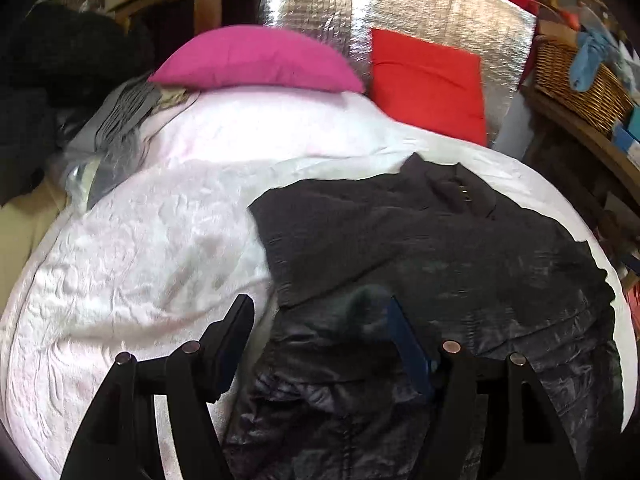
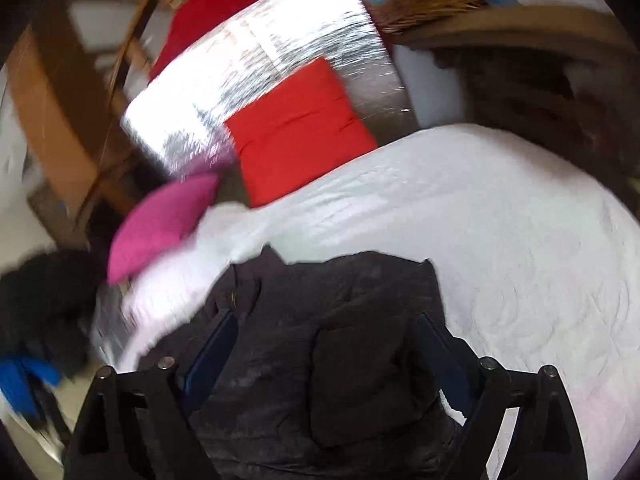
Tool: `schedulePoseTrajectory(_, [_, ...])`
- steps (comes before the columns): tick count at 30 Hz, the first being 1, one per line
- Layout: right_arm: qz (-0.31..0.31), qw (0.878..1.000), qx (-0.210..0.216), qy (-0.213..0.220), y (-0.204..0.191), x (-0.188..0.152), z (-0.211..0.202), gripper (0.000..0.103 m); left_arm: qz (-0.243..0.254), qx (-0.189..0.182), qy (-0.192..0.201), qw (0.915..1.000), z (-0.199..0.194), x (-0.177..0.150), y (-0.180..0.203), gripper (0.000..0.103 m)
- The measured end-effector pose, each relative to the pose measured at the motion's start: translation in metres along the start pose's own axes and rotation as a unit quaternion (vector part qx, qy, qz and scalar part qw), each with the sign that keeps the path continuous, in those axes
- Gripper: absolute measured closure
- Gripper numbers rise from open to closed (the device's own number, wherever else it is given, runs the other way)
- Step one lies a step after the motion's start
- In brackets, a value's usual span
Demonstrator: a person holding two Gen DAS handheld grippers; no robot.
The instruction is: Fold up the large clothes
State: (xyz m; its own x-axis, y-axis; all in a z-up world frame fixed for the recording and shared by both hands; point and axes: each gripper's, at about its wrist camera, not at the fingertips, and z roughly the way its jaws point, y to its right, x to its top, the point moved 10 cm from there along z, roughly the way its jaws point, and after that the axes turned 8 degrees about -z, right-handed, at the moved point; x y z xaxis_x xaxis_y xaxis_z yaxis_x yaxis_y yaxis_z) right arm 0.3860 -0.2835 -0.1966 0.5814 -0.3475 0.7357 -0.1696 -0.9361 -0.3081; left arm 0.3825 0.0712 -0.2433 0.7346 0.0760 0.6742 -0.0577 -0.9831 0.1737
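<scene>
left gripper [image 1: 320, 320]: spread, empty | right gripper [image 2: 326, 336]: spread, empty | dark jacket [image 1: 420, 248]: on white quilt [image 1: 140, 248], lower centre, beneath both grippers

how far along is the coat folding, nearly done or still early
Partly done: the dark coat lies on the white quilt with one flap already turned over its shiny lining. Nothing is in hand: the left gripper and right gripper both hover open above it. Left: further folds into a compact bundle.

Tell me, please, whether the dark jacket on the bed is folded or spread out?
Partly folded: one flap of the dark jacket lies doubled over its shiny lower part.
</scene>
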Motion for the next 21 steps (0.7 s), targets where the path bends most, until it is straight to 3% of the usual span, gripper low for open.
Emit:
schedulePoseTrajectory(1, [-0.012,1.000,0.002,-0.012,-0.007,-0.006,0.007,0.046,0.005,0.000,-0.003,1.0000,0.004,-0.002,0.002,0.029])
schedulePoseTrajectory(3, [-0.043,0.997,0.001,-0.069,-0.021,-0.029,0.034,0.059,0.022,0.022,-0.024,0.9992,0.016,-0.010,0.003,0.028])
schedulePoseTrajectory(5, [-0.061,0.992,-0.013,-0.112,-0.020,-0.051,0.048,0.061,0.031,0.040,-0.069,0.9964,0.037,-0.025,-0.002,0.026])
schedulePoseTrajectory(6, [-0.068,0.985,-0.030,-0.157,-0.016,-0.069,0.064,0.061,0.028,0.039,-0.079,0.9957,0.040,-0.028,-0.002,0.026])
schedulePoseTrajectory(7, [-0.067,0.982,-0.030,-0.171,-0.010,-0.075,0.067,0.061,0.022,0.037,-0.080,0.9958,0.042,-0.029,-0.003,0.026])
schedulePoseTrajectory(11, [-0.040,0.990,0.003,-0.133,-0.015,-0.052,0.051,0.060,-0.003,0.002,-0.062,0.9981,0.030,-0.008,0.002,0.026])
schedulePoseTrajectory(13, [-0.030,0.995,0.024,-0.093,-0.023,-0.035,0.044,0.044,-0.016,-0.016,-0.043,0.9988,0.026,0.007,0.005,0.026])
schedulePoseTrajectory(14, [-0.028,0.996,0.033,-0.079,-0.029,-0.029,0.044,0.042,-0.019,-0.023,-0.032,0.9991,0.026,0.017,0.008,0.026])
schedulePoseTrajectory(16, [-0.029,0.997,0.033,-0.063,-0.034,-0.020,0.052,0.042,-0.014,0.000,-0.026,0.9996,0.035,0.028,0.006,0.025])
schedulePoseTrajectory(18, [-0.024,0.996,0.022,-0.086,-0.034,-0.026,0.077,0.042,-0.011,0.033,-0.048,0.9982,0.055,0.026,0.000,0.025])
schedulePoseTrajectory(19, [-0.019,0.995,0.018,-0.098,-0.030,-0.036,0.083,0.042,-0.020,0.042,-0.088,0.9950,0.073,0.015,-0.004,0.025])
schedulePoseTrajectory(21, [-0.014,0.993,0.003,-0.115,-0.017,-0.050,0.102,0.043,-0.042,0.039,-0.120,0.9912,0.088,0.005,-0.006,0.025])
